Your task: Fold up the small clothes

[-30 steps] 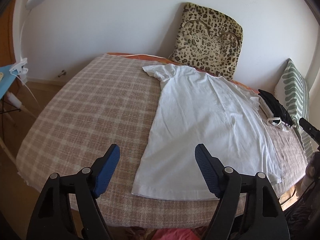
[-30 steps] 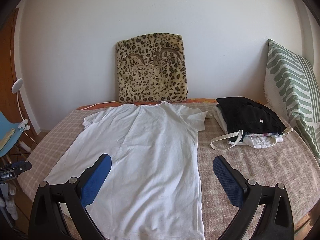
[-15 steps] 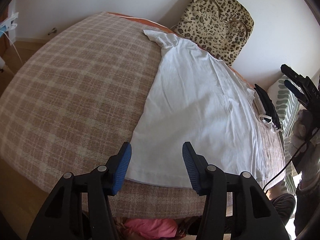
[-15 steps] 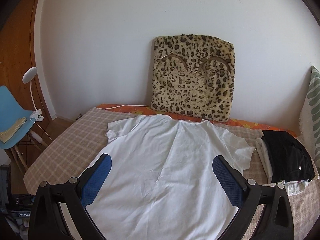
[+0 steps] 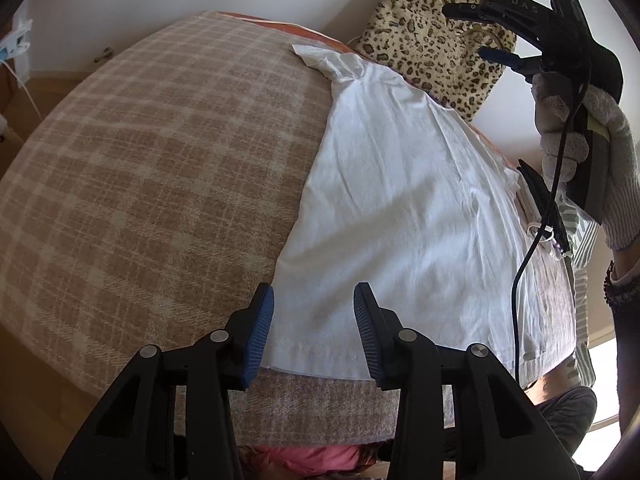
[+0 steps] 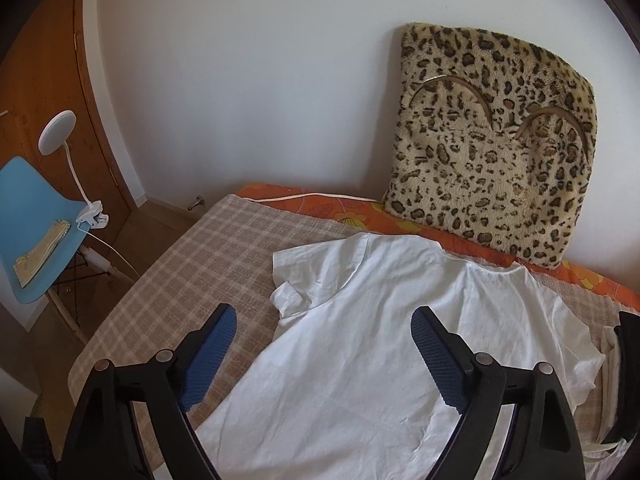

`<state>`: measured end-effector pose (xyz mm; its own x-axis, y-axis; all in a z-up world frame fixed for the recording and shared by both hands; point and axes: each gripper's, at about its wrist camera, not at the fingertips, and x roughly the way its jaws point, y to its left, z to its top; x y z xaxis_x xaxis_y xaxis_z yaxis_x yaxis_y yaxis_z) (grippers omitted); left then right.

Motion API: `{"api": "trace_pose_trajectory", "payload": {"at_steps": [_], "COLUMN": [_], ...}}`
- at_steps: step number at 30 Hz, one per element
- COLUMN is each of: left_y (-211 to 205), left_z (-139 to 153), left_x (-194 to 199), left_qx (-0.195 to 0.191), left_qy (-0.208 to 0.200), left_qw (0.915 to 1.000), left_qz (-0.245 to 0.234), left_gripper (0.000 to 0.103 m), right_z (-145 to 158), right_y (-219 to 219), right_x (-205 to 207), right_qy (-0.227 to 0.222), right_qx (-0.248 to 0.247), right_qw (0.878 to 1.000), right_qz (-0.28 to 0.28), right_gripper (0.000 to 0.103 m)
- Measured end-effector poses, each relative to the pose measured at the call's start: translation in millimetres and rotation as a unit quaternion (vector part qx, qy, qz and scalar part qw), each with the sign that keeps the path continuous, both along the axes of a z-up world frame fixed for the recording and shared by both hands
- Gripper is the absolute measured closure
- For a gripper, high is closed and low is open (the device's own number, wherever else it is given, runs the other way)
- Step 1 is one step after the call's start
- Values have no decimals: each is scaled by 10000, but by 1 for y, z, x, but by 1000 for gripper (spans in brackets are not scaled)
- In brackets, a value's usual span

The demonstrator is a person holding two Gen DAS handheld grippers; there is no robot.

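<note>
One white T-shirt (image 6: 372, 360) flat, collar toward leopard cushion (image 6: 492, 148); both grippers closing, apparently empty.

Soft daylight fills the room, brightest at the lower right; fisheye edges curve into dark corners, all sharp.

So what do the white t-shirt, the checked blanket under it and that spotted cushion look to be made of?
White t-shirt: thin matte knit, probably cotton; soft creases, stitched hem. Checked blanket: coarse woven cloth, perhaps wool; visible weave. Spotted cushion: leopard-print fake fur, likely synthetic; fuzzy pile.
</note>
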<state>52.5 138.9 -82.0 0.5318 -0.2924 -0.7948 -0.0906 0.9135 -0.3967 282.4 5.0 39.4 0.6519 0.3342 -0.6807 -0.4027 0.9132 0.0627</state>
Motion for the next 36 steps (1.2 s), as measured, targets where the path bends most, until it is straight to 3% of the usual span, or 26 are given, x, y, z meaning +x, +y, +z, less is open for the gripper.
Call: {"api": "trace_pose_trajectory", "payload": {"at_steps": [10,18,26,28,36], "left_y": [2,10,6,1,8], "left_z": [-9,-11,-8,-10,-16], "left_x": [3,-4,0,3,4], "left_qx": [-194,-476,-302,-271,-534], "left_qy": [78,-13,-39,-14,6], "left_qw": [9997,9988,9994,9994,9984], "left_qz": [-87,-66,-173,-227,-165], "left_gripper": [75,75,75,85,97], "right_z": [-55,-93,-118,-122,-144], "right_y": [66,109,135,138,152], "right_x": [90,121,143,147,158], "right_qy": [820,1041,1018,1034,1094], "right_qx": [-9,-373,-914,-944,-1358], "right_qw": [9966,9938,9906,9902,9847], "right_qz": [42,66,35,21,49], "right_gripper": [31,32,32,32,34]}}
